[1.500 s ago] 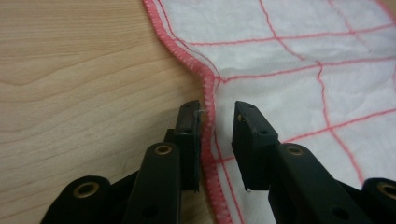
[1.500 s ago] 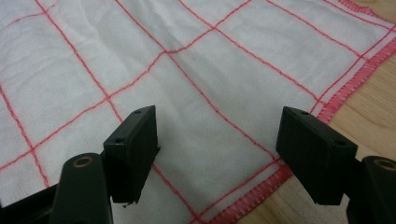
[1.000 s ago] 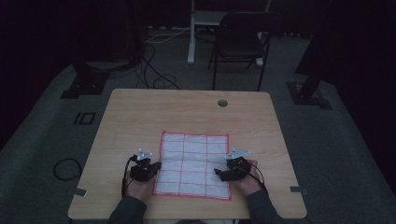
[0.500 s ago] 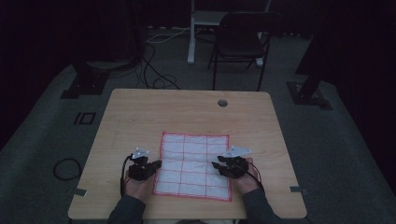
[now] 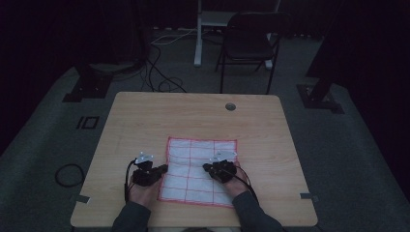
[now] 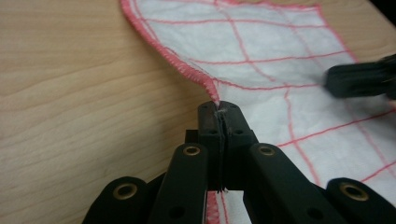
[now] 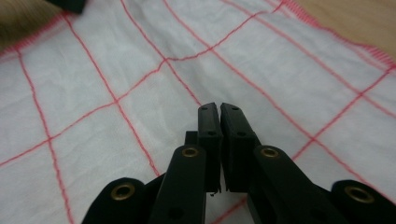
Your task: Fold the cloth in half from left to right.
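Your left gripper [image 6: 218,108] pinches the cloth's [image 6: 280,51] red hem; your right gripper [image 7: 219,108], just closing, holds nothing; it's limp and light, so grip edges.

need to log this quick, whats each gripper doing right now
left gripper: shut on the red hem of the cloth.
right gripper: jaws have just been closing, now shut over the cloth, nothing visibly between them.

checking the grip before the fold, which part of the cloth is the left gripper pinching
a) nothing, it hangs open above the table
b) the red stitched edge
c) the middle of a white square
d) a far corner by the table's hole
b: in the left gripper view the left gripper is shut on the red stitched edge of the cloth, which lifts into a small peak at its tips.
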Available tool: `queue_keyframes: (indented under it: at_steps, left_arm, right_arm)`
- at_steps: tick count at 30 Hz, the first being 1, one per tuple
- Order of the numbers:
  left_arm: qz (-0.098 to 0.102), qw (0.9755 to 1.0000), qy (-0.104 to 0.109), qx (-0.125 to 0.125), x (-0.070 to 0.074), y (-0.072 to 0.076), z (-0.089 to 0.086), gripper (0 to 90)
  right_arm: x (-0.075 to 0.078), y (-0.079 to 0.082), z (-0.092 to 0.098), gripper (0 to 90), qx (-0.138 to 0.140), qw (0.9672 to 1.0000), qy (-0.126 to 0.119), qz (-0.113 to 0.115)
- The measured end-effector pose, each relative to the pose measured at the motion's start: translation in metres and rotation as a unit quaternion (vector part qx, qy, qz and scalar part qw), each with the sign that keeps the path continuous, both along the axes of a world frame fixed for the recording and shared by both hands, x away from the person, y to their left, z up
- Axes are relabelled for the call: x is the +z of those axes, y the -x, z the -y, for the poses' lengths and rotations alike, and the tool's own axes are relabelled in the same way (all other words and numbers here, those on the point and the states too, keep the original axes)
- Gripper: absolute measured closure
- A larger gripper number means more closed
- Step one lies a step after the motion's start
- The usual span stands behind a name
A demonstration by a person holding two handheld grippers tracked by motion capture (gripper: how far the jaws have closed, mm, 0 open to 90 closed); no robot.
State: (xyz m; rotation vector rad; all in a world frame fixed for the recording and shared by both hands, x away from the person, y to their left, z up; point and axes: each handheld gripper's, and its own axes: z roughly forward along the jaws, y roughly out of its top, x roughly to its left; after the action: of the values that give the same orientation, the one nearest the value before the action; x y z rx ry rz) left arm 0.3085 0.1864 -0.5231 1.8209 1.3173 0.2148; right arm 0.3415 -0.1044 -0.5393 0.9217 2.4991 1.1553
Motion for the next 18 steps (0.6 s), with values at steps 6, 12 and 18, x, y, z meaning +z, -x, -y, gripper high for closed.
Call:
queue_keyframes:
  at_steps: [6, 12, 18]
  left_arm:
    - [0.018, 0.9996, 0.015, -0.016, 0.013, 0.000, 0.007, 89.3]
    - [0.030, 0.9986, 0.020, -0.038, 0.027, -0.002, 0.019, 89.3]
    - [0.042, 0.9970, 0.023, -0.060, 0.038, -0.003, 0.034, 89.3]
  right_arm:
    - [-0.002, -0.002, -0.002, 83.9, -0.003, 0.9999, 0.009, -0.007]
    - [0.006, 0.001, 0.011, 71.4, -0.019, 0.9998, 0.001, 0.002]
    - [0.014, 0.008, 0.034, 69.1, -0.031, 0.9995, 0.000, 0.011]
